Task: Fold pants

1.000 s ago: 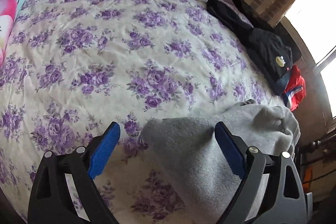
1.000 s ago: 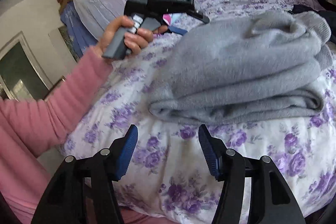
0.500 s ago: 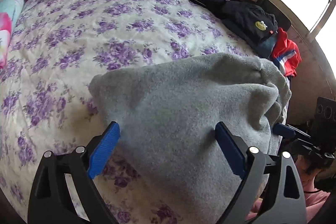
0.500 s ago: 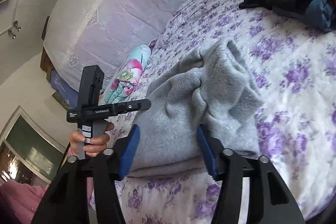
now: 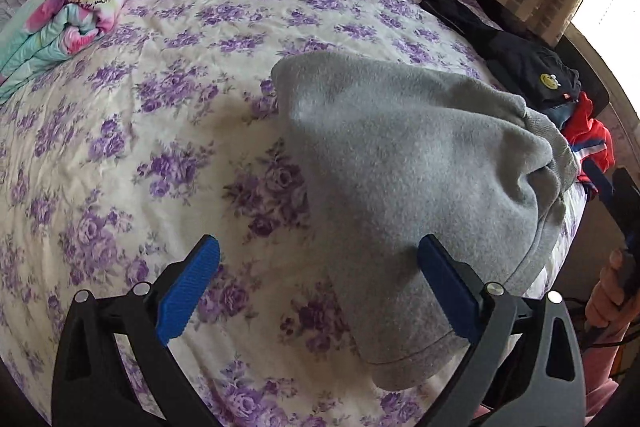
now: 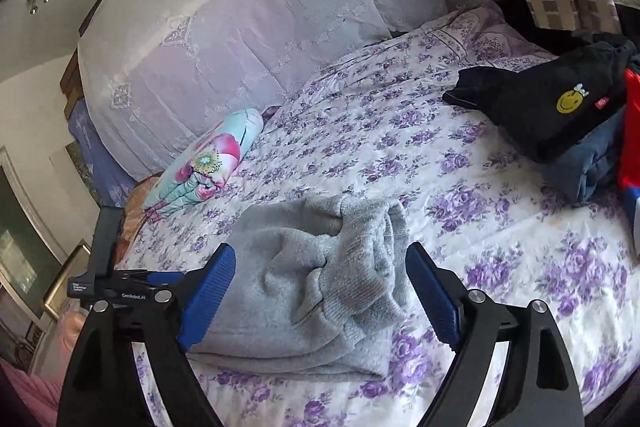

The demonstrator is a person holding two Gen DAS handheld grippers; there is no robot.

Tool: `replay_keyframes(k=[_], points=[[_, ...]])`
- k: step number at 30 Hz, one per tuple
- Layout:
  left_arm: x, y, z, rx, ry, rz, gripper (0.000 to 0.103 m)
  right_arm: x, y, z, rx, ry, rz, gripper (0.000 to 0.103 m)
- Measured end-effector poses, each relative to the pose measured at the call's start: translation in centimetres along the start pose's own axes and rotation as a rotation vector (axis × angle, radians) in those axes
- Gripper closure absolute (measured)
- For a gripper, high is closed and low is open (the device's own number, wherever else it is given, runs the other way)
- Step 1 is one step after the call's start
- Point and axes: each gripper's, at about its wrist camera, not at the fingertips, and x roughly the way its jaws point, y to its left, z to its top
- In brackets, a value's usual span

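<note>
The left wrist camera looked steeply down, close over the folded grey pants (image 5: 400, 163) near the bed's (image 5: 200, 107) front edge. The right wrist camera sat lower, facing shallowly across the bed (image 6: 500, 227) toward its headboard end. Both views shared the pants (image 6: 320, 279), the rolled floral quilt (image 5: 68, 11) (image 6: 204, 163) and the black garment (image 5: 520, 67) (image 6: 552, 107).

Left gripper (image 6: 120, 293), black body: white lettering "GenRobot.AI"; smaller lines beside it illegible. Black garment (image 6: 552, 107), far right: yellow smiley badge; small red tag, unreadable.
</note>
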Motion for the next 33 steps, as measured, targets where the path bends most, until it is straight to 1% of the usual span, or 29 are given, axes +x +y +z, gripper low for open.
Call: replay_keyframes(k=[2,4,5,6,7,9,10,11,13,14,15,16,17,18,19,20,21,22,23,24,25,26,27,28,30,32,33], points=[[0.1,-0.2,-0.7,-0.018,0.006,-0.007,0.005,1.0,-0.4,0.9,-0.034,0.026,-0.034,0.013],[0.4,-0.2,-1.4,-0.049,0.018,-0.026,0.004,2.5,-1.5,2.0,-0.036,0.082,-0.045,0.011],[0.6,0.0,-1.7,-0.068,0.026,-0.045,0.004,3.4,-2.2,2.3,-0.023,0.122,-0.031,0.010],[0.7,0.1,-2.0,-0.086,0.033,-0.068,0.004,4.8,-3.2,2.7,0.001,0.187,-0.018,0.010],[1.1,0.3,-2.3,-0.115,0.049,-0.108,0.004,5.8,-3.8,2.8,0.019,0.241,-0.013,0.010],[1.6,0.6,-2.6,-0.157,0.071,-0.154,0.004,7.9,-5.3,2.8,0.065,0.334,-0.013,0.010],[1.8,0.8,-2.8,-0.174,0.083,-0.169,0.004,9.0,-6.1,2.8,0.082,0.375,0.004,0.009],[2.0,1.0,-3.0,-0.194,0.095,-0.181,0.004,9.7,-6.7,2.9,0.103,0.391,0.014,0.008],[2.5,1.5,-3.5,-0.234,0.114,-0.219,0.004,11.4,-7.9,2.8,0.148,0.453,0.103,0.006],[2.9,1.7,-3.6,-0.258,0.127,-0.239,0.004,12.4,-8.5,2.7,0.188,0.495,0.163,0.006],[3.3,1.8,-3.7,-0.274,0.139,-0.262,0.004,13.9,-9.2,2.3,0.254,0.551,0.220,0.006],[3.8,1.8,-3.7,-0.284,0.151,-0.282,0.004,15.1,-9.6,1.7,0.299,0.591,0.266,0.003],[4.0,1.5,-3.5,-0.275,0.150,-0.290,0.004,16.1,-9.7,1.2,0.318,0.606,0.299,0.003],[4.1,1.2,-3.3,-0.257,0.142,-0.313,0.004,16.3,-9.2,1.4,0.291,0.589,0.292,0.004],[4.4,0.8,-3.0,-0.228,0.142,-0.357,0.004,16.4,-8.2,1.5,0.251,0.590,0.313,0.026],[4.7,0.1,-2.8,-0.205,0.143,-0.409,0.004,16.7,-7.4,1.3,0.266,0.615,0.380,0.035],[5.0,-0.6,-2.7,-0.179,0.138,-0.447,0.008,16.8,-7.0,1.2,0.285,0.624,0.371,0.043],[5.1,-1.2,-2.6,-0.156,0.129,-0.446,0.014,16.7,-6.2,1.3,0.255,0.626,0.344,0.051],[4.9,-1.8,-2.5,-0.134,0.103,-0.434,0.017,16.5,-5.7,1.6,0.227,0.616,0.333,0.054],[4.7,-2.0,-2.3,-0.121,0.085,-0.447,0.025,16.1,-5.4,1.9,0.229,0.607,0.333,0.058],[4.1,-2.0,-2.2,-0.116,0.063,-0.460,0.037,15.8,-5.2,2.3,0.245,0.597,0.350,0.061],[3.4,-1.8,-1.9,-0.108,0.036,-0.474,0.042,15.3,-4.6,2.9,0.240,0.574,0.373,0.062],[2.8,-1.5,-1.6,-0.104,0.017,-0.484,0.051,15.0,-3.9,3.7,0.224,0.552,0.385,0.063],[2.0,-1.1,-1.1,-0.102,-0.005,-0.493,0.054,14.8,-2.8,4.9,0.193,0.520,0.396,0.063],[0.2,0.0,0.4,-0.095,-0.068,-0.473,0.055,15.0,-0.8,7.4,0.145,0.468,0.431,0.063],[-2.1,1.3,2.6,-0.065,-0.154,-0.420,0.055,16.7,1.3,10.5,0.129,0.433,0.479,0.063],[-3.1,2.0,3.7,-0.055,-0.185,-0.395,0.055,18.4,2.3,12.2,0.135,0.426,0.505,0.063]])
